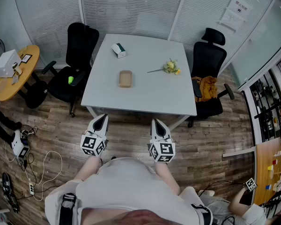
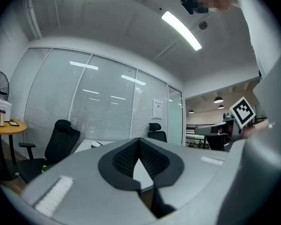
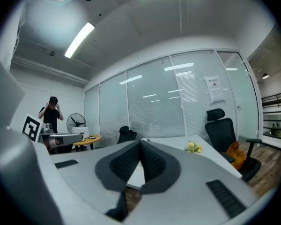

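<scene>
I hold both grippers in front of me, short of the near edge of a white table [image 1: 145, 90]. My left gripper [image 1: 101, 119] is shut, its jaws meeting at the tips with nothing between them [image 2: 139, 142]. The right gripper [image 1: 157, 123] is shut and empty as well [image 3: 140, 143]. On the table lie a small tan tray [image 1: 125, 78], a white and green box [image 1: 118, 50] and a bunch of yellow flowers [image 1: 170, 67], the flowers also in the right gripper view [image 3: 193, 147].
Black office chairs stand at the table's left [image 1: 77, 55] and right [image 1: 208, 74], the right one with an orange cloth [image 1: 206, 87]. A round yellow table [image 1: 14, 71] with a white box is far left. Cables [image 1: 37, 170] lie on the wooden floor. A person [image 3: 50, 114] stands by a fan.
</scene>
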`<state>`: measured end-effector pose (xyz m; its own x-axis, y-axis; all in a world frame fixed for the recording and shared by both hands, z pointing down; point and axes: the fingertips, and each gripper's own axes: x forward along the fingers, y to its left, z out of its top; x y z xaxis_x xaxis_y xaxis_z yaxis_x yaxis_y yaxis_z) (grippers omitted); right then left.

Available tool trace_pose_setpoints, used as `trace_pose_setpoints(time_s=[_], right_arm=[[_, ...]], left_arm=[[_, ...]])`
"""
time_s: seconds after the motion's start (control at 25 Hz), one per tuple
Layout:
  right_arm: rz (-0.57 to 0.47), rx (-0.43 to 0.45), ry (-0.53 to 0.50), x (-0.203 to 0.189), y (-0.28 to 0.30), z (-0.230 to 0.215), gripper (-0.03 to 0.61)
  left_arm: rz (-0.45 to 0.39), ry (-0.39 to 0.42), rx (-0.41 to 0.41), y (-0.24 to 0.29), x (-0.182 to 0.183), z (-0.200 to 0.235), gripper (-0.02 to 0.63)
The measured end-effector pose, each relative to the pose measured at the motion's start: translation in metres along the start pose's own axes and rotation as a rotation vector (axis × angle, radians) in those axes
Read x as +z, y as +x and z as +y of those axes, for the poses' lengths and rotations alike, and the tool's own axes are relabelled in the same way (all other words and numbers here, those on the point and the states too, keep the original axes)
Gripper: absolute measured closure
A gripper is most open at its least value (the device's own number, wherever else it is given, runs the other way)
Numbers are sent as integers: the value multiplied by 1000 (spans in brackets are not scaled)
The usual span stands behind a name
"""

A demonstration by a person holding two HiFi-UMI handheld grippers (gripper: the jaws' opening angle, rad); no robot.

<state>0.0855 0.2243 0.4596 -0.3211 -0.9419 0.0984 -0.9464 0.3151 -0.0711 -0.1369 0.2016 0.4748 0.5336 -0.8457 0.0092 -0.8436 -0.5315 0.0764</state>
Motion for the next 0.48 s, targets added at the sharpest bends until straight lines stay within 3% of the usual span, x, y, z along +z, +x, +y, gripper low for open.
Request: trace_pose_setpoints(time_s=[0.48], right_arm=[[-10, -15, 1, 0, 9, 12, 571]], left_arm=[[13, 1, -31, 2, -6, 10, 603]])
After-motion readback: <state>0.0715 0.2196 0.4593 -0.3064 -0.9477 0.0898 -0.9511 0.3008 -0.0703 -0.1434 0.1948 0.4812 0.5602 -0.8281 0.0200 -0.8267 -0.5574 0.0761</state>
